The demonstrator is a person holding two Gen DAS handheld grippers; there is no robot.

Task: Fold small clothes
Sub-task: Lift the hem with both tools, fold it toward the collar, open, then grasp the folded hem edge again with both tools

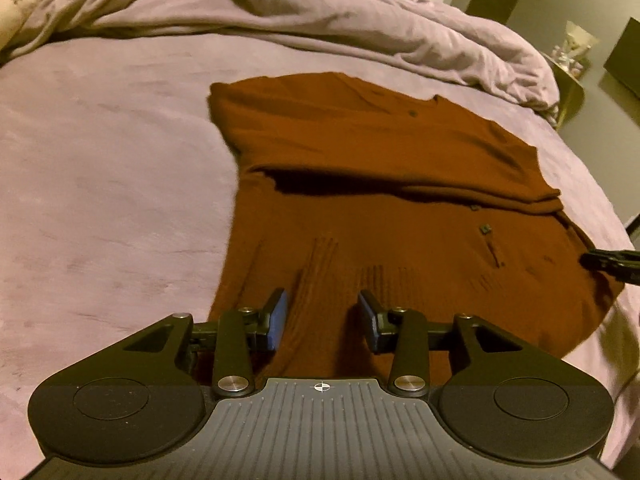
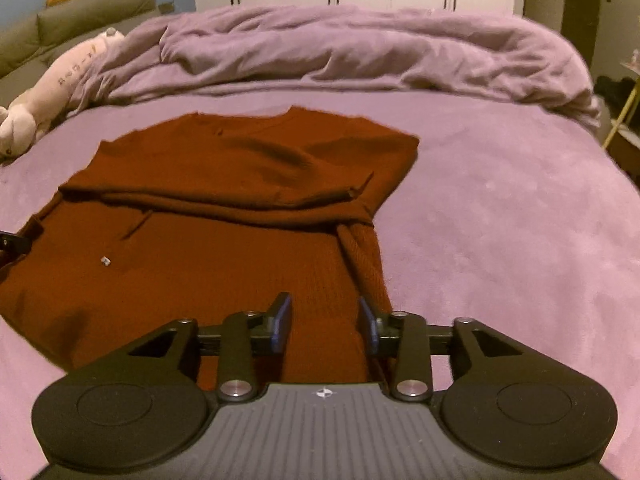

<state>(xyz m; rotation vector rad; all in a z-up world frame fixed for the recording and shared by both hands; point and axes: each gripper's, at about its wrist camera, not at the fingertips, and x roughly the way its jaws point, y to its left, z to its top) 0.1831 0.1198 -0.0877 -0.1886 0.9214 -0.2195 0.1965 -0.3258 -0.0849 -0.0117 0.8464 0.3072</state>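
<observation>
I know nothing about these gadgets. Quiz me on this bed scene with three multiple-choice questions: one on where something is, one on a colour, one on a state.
1. Where does the plush toy lie?
A. on the sweater
B. at the far left of the bed, beside the bunched duvet
C. on the floor

2. What colour is the sweater?
A. rust brown
B. navy
C. white

3. How do the left claw and right claw stand?
A. both clamped on cloth
B. one open, one shut
C. both open, pads apart over the sweater's near hem

Answers: 1 B, the right view shows it lying next to the duvet. 2 A, it is rust brown against the lilac bed cover. 3 C, cloth shows in each gap, pinched by neither claw.
</observation>
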